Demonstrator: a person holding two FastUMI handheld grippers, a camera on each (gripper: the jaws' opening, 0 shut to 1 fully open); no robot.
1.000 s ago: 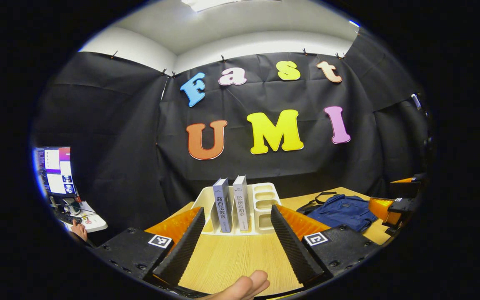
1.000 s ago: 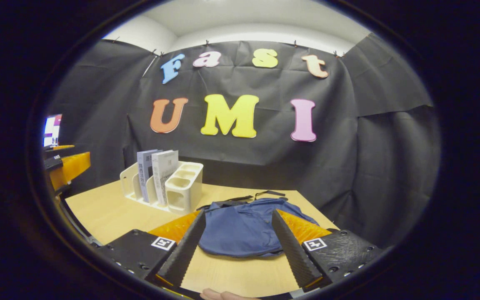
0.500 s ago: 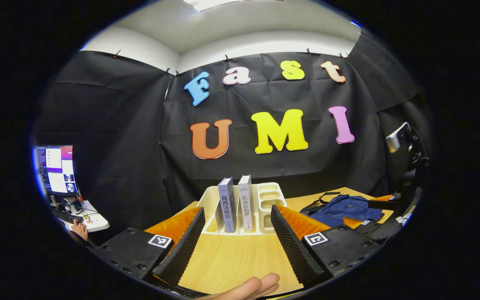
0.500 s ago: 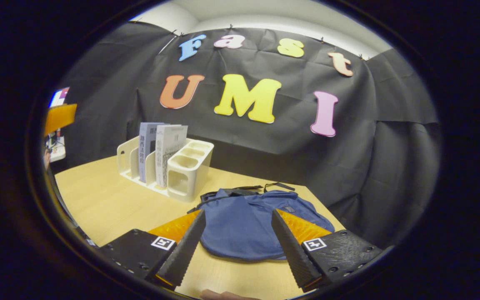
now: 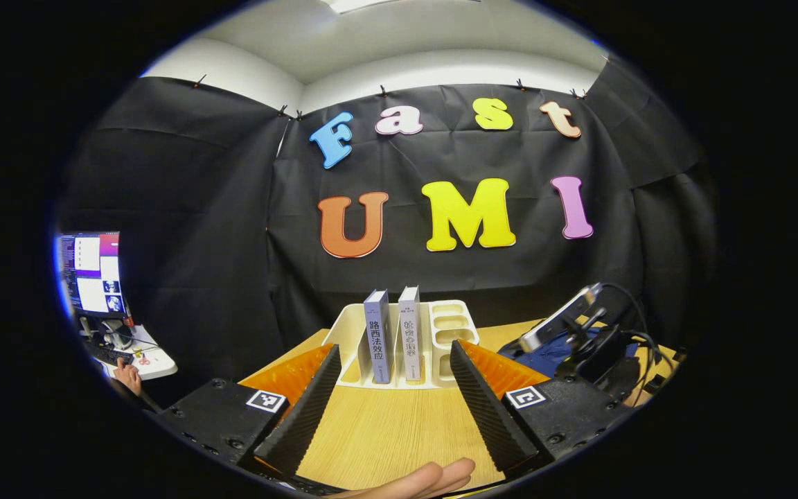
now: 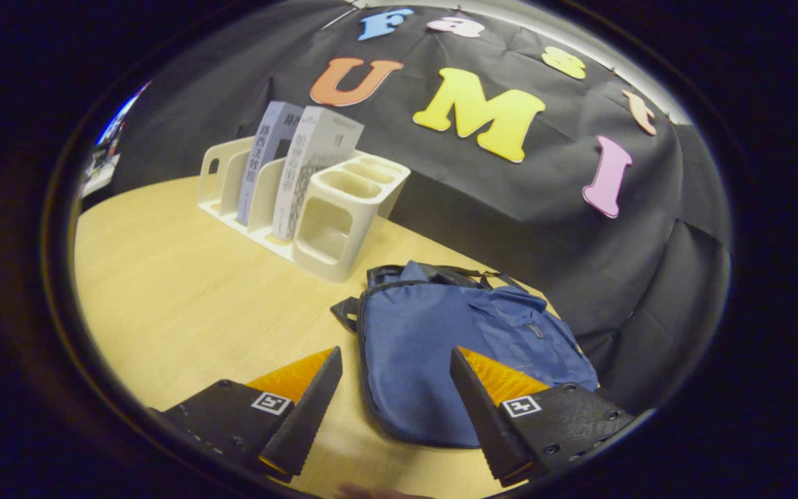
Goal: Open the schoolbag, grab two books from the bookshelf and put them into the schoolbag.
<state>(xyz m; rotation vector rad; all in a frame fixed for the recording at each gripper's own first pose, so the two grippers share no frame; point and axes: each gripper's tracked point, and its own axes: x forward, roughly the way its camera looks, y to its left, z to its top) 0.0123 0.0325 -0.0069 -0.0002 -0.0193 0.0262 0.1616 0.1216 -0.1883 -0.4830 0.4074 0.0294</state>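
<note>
The bench [image 6: 163, 277] is a pale wood-grain top, smooth and flat, and everything for the job is parked toward its far edge, so the near part is left free for working.

The schoolbag [image 6: 433, 346] is laid flat on the bench to the right of the bookshelf — soft blue fabric, a bit rumpled, black straps bunched at its far end, and it looks closed for now. The right tool [image 6: 399, 409] is held just above its near edge with the jaws spread and nothing between them, probably so the zipper can be gone after first.

The bookshelf [image 5: 440, 326] is a cream plastic organiser, rigid and glossy, with upright dividers and small open cups on one side. Two books are stood upright in its slots, spines facing out — a bluish-grey book [image 5: 376, 336] and a paler grey book [image 5: 409, 333] — which should make them easy to pinch.

The left tool [image 5: 395, 398] is pointed straight at them, well short, spread wide and empty; its ridged black fingers [image 5: 485, 405] are backed by orange plastic.
</note>
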